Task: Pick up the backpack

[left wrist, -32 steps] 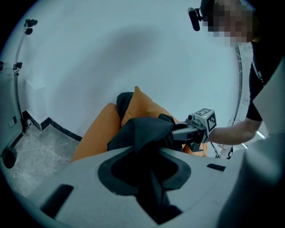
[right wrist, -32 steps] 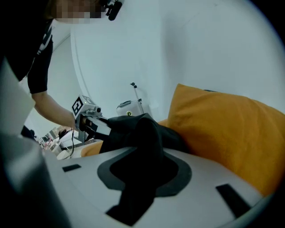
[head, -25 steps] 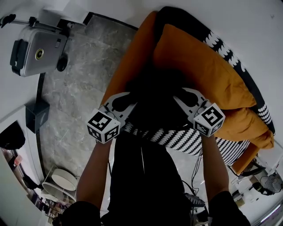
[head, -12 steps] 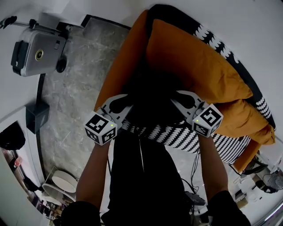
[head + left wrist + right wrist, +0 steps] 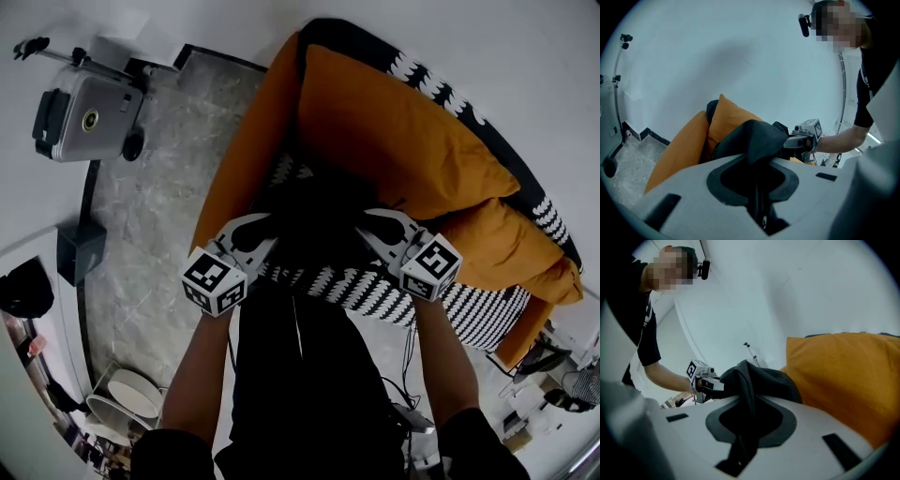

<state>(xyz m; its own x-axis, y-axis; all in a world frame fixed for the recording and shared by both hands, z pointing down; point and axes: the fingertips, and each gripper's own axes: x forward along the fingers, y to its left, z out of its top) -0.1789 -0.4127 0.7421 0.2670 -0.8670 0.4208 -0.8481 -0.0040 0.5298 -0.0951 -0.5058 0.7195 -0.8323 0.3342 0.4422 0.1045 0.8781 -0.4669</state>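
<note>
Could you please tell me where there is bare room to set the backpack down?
The grey floor is bare between the suitcase, the black box and the sofa's orange side. The patterned seat is free toward its right end. Behind the backpack, orange cushions crowd the sofa.

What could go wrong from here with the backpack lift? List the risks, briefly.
1. The left gripper and right gripper have just been closing their jaws, each on only a thin fold of the black backpack. The fabric may slip out as the weight comes on.
2. The bag lies against the orange cushion, with the patterned throw around it. Either might snag and drag along.
</note>
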